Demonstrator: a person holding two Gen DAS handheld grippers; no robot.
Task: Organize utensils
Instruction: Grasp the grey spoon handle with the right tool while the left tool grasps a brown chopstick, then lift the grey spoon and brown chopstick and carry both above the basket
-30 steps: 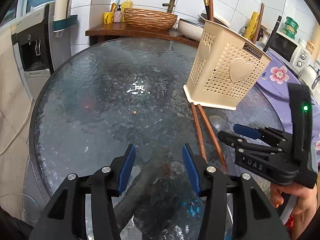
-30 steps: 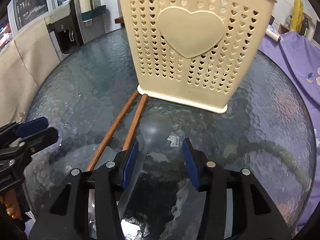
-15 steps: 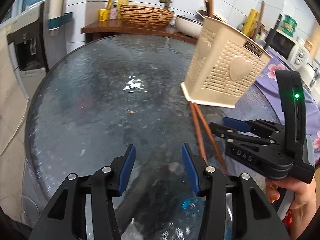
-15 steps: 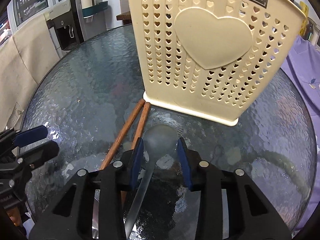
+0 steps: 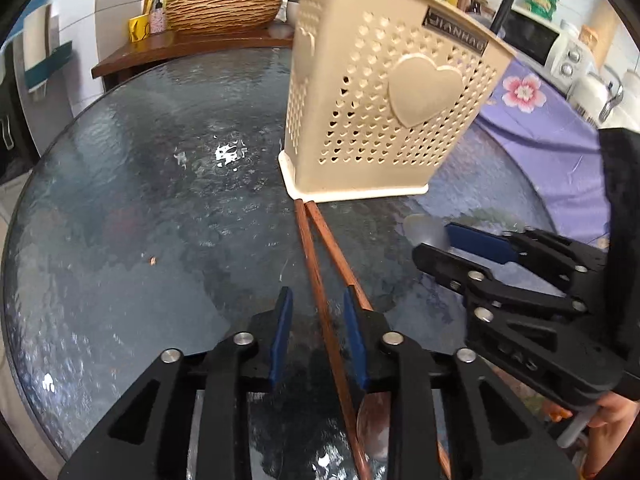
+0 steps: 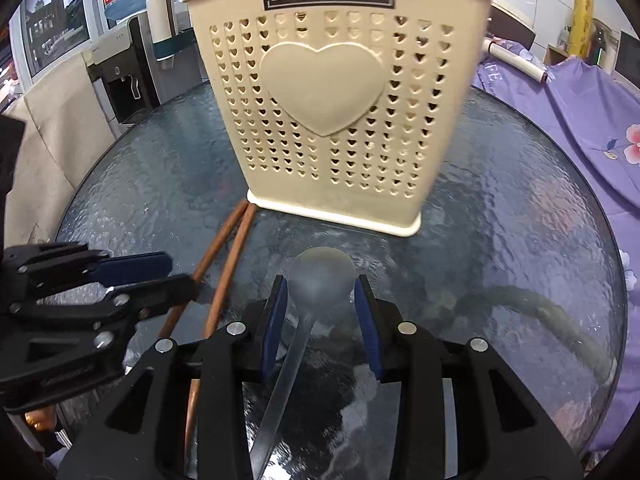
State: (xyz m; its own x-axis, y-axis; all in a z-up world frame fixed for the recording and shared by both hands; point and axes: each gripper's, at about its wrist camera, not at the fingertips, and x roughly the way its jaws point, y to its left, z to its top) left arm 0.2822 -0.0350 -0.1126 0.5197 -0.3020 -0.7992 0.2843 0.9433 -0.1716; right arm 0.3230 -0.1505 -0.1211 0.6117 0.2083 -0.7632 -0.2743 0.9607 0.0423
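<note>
A cream perforated utensil holder (image 5: 384,120) with a heart on its side stands on the round glass table (image 5: 120,200); it also shows in the right wrist view (image 6: 332,120). Two brown wooden chopsticks (image 5: 320,272) lie side by side in front of it, also seen from the right wrist (image 6: 224,264). My left gripper (image 5: 318,312) is open, its fingers on either side of the chopsticks. A metal spoon (image 6: 320,284) lies beside them. My right gripper (image 6: 320,300) is open with its fingers on either side of the spoon's bowl.
A wooden counter (image 5: 180,44) with a woven basket (image 5: 224,8) and bottles stands behind the table. A purple floral cloth (image 6: 580,120) lies to the right. A water dispenser (image 6: 120,72) stands to the left. A second spoon's bowl (image 5: 374,420) lies under my left gripper.
My left gripper has moved right, over the chopsticks, and its fingers now straddle them. My right gripper has moved forward so that the spoon's bowl sits between its fingers.
</note>
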